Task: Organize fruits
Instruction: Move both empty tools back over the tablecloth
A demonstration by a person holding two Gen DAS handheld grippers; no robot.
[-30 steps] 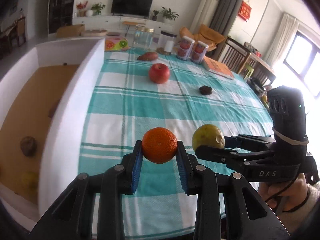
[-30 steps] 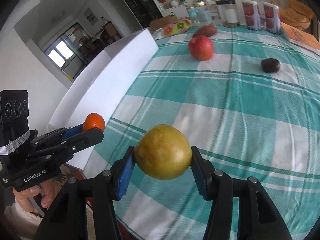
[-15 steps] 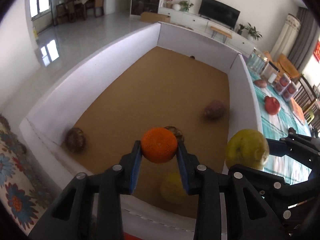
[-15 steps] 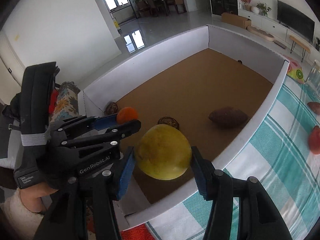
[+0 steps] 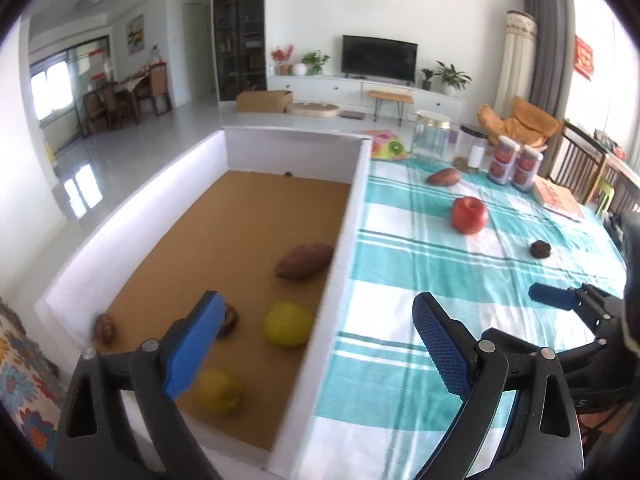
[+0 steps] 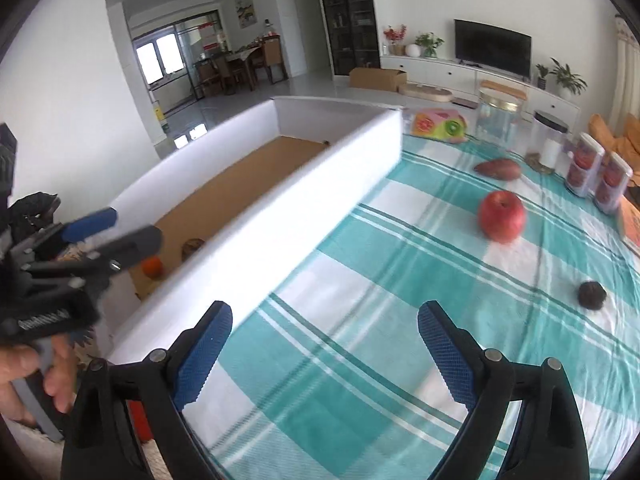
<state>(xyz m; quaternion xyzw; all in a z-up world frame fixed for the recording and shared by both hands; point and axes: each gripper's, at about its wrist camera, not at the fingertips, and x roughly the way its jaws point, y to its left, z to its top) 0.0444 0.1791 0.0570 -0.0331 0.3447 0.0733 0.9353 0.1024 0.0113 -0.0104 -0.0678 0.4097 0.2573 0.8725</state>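
My left gripper (image 5: 320,344) is open and empty over the near end of the white box (image 5: 344,240). Inside the box lie two yellow fruits (image 5: 288,324) (image 5: 219,392), a sweet potato (image 5: 304,266) and two dark round fruits (image 5: 106,326). In the right wrist view an orange (image 6: 152,267) lies in the box, behind the left gripper (image 6: 104,232). My right gripper (image 6: 324,344) is open and empty above the tablecloth beside the box wall (image 6: 280,220). A red apple (image 6: 502,217), a sweet potato (image 6: 498,169) and a dark round fruit (image 6: 591,295) lie on the table.
The teal checked tablecloth (image 6: 360,380) covers the table. At its far end stand glass jars (image 6: 500,120), two red-labelled containers (image 6: 596,172) and a fruit-patterned item (image 6: 440,124). A book (image 5: 558,198) lies at the right. A floral cushion (image 5: 20,368) sits left of the box.
Both grippers opened and let go of their fruit: the orange and the yellow fruit now lie in the box. Both grippers pulled back and swung toward the table.
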